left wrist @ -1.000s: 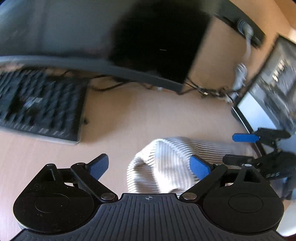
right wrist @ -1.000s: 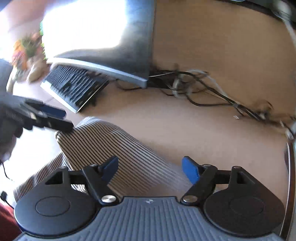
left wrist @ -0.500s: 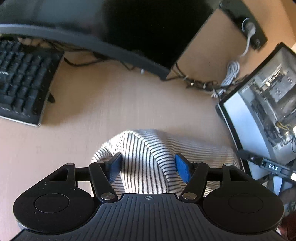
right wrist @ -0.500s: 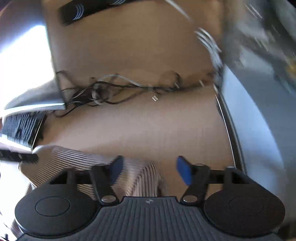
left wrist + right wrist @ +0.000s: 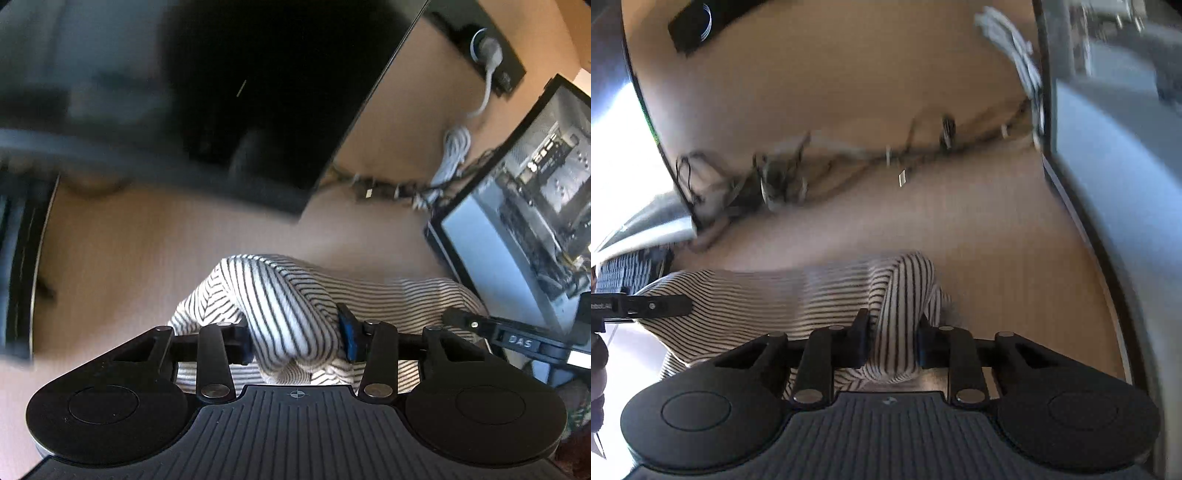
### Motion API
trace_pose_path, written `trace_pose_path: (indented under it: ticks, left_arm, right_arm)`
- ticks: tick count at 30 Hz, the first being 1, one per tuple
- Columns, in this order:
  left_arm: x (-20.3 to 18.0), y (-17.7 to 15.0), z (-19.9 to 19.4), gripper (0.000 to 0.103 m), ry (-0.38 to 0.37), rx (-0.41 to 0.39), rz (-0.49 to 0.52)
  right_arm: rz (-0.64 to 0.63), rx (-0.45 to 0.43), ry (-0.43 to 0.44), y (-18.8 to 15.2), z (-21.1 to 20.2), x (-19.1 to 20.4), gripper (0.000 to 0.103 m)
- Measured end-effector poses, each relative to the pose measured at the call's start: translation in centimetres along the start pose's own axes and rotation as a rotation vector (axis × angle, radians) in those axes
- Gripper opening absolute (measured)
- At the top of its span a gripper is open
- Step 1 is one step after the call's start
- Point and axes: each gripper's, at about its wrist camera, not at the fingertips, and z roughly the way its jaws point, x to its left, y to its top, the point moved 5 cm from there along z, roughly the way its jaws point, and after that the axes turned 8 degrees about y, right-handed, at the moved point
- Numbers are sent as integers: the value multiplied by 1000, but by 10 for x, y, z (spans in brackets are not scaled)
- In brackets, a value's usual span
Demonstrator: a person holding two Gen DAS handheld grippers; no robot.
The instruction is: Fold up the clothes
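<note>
The striped shirt (image 5: 295,306) stretches lengthwise between the hands: left gripper (image 5: 295,341) clamps one bunched end, right gripper (image 5: 892,341) the opposite, above the counter (image 5: 997,240).

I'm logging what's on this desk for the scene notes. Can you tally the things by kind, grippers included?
Striped garment: 1
Hand-held grippers: 2, the left hand-held gripper and the right hand-held gripper, each shut on the garment
Monitors: 2, the dark monitor and the lit monitor
Keyboard: 1
Total: 6
</note>
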Motion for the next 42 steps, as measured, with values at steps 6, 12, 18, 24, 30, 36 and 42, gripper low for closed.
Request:
trace_pose_path:
  ticks: [6,12,18,24,30,36,42]
  left_arm:
    - [1,-21,-24,45,-23,11,1]
    - [11,-65,-54,45,-43,64,6]
    - [31,-104,-51,53,-20,160,-45]
    - [27,-86,-65,87,-80,72,-59]
    - [23,-87,-33,76,-57,130,-81]
    - [14,-73,-55,34,-117,85,-39]
    - [33,-87,-63,35,-102,113,-53]
  right_arm:
    - [-17,-38,15,3,-27,8,22]
    - [20,14,41,-33,-64,25,22]
    - [79,98,-26,-70,-68,15,30]
    - [106,30,-10,-60,-82,17,51]
    - [121,73,14,-69,-54,23,44]
    - [11,-17,28,-45,-85,37,14]
    - [7,-12,6,-46,-91,32,14]
